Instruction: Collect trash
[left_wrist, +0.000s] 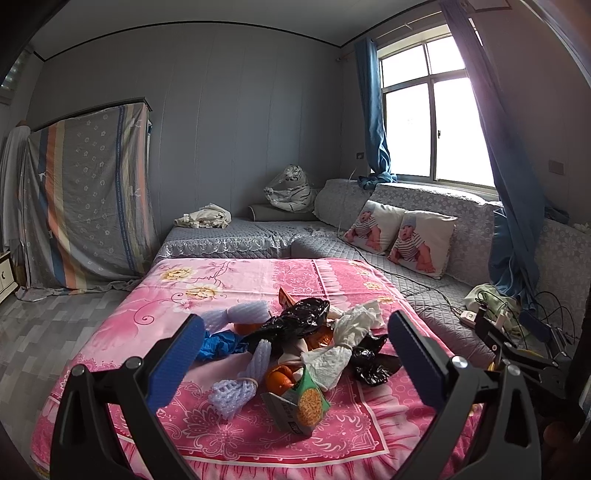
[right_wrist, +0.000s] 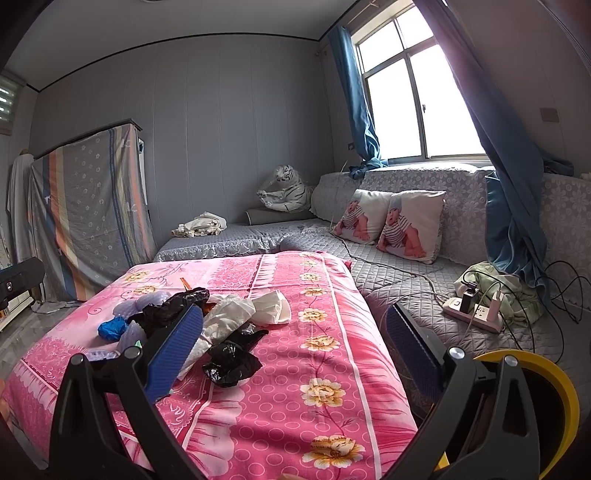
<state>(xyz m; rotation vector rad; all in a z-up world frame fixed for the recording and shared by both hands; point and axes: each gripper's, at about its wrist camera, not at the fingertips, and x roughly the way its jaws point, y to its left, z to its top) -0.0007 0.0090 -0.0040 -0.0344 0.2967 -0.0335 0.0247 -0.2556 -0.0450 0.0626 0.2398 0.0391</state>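
Observation:
A pile of trash lies on the pink flowered cloth (left_wrist: 229, 435): a crumpled black bag (left_wrist: 295, 319), a second black bag (left_wrist: 373, 363), white tissue (left_wrist: 354, 321), a blue wrapper (left_wrist: 221, 341), purple foam fruit nets (left_wrist: 236, 393), orange peel (left_wrist: 279, 376) and a green snack packet (left_wrist: 306, 400). My left gripper (left_wrist: 295, 362) is open and empty, held just short of the pile. My right gripper (right_wrist: 295, 343) is open and empty, to the right of the pile, with the second black bag (right_wrist: 231, 362) near its left finger. White tissue (right_wrist: 273, 308) lies beyond.
A yellow bin rim (right_wrist: 554, 398) shows at the lower right, beside my right gripper. A power strip with plugs and cables (right_wrist: 474, 308) lies on the grey quilted sofa (right_wrist: 406, 284). Two baby-print cushions (right_wrist: 388, 221) lean at the back. The right gripper also shows in the left wrist view (left_wrist: 517, 350).

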